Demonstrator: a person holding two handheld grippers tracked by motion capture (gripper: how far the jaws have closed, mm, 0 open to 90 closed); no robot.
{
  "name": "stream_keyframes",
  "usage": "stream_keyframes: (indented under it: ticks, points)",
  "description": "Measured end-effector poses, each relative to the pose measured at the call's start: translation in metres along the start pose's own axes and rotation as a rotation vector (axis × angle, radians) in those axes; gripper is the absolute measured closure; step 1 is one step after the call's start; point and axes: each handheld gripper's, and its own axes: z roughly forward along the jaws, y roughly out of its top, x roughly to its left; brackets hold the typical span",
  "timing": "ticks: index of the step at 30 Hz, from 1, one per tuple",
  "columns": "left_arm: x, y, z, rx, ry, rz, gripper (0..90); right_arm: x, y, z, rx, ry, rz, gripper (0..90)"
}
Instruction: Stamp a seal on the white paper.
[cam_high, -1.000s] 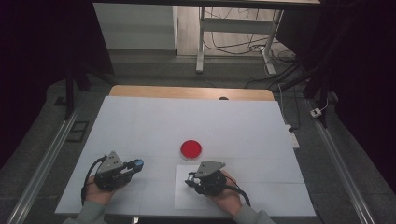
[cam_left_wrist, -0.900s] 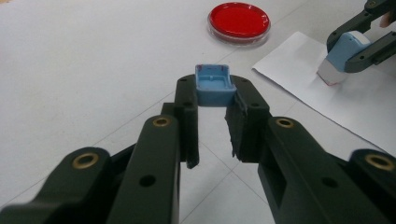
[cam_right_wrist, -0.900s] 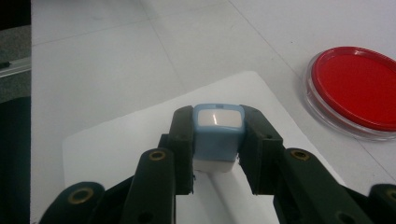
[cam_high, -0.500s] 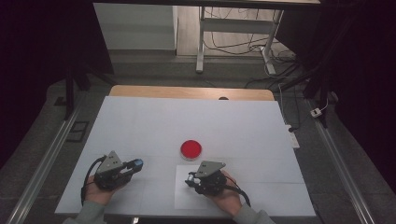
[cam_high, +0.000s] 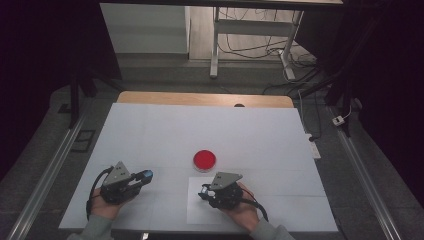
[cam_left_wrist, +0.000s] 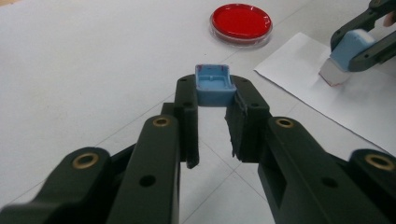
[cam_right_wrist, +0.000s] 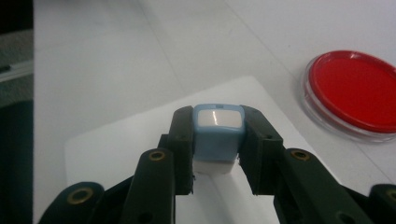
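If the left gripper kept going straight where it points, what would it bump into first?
Probably the red dish. The left gripper, shut on a blue cap, points across bare table toward it, though depth is hard to judge.

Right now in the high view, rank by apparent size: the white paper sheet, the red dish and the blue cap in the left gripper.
1. white paper sheet
2. red dish
3. blue cap, clamped in the left gripper

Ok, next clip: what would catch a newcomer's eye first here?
The red dish stands out, bright against the white table, near its middle. In front of it, the right gripper presses a blue stamp onto a white paper sheet. To the left, the left gripper holds the stamp's blue cap above the table.
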Motion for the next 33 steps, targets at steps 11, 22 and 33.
stream_keyframes:
  ticks: [11, 22, 33]
  points:
    - [0.000, 0.000, 0.000, 0.000, -0.001, 0.000, 74.3, -0.005, 0.005, -0.016, -0.086, 0.017, 0.050, 67.2]
    - [-0.001, 0.000, 0.001, 0.002, -0.004, 0.000, 74.3, -0.005, 0.011, -0.027, -0.140, 0.014, 0.056, 67.2]
    - [-0.001, 0.000, 0.001, 0.002, -0.004, -0.002, 74.3, -0.009, 0.013, -0.034, -0.172, 0.002, 0.080, 67.1]
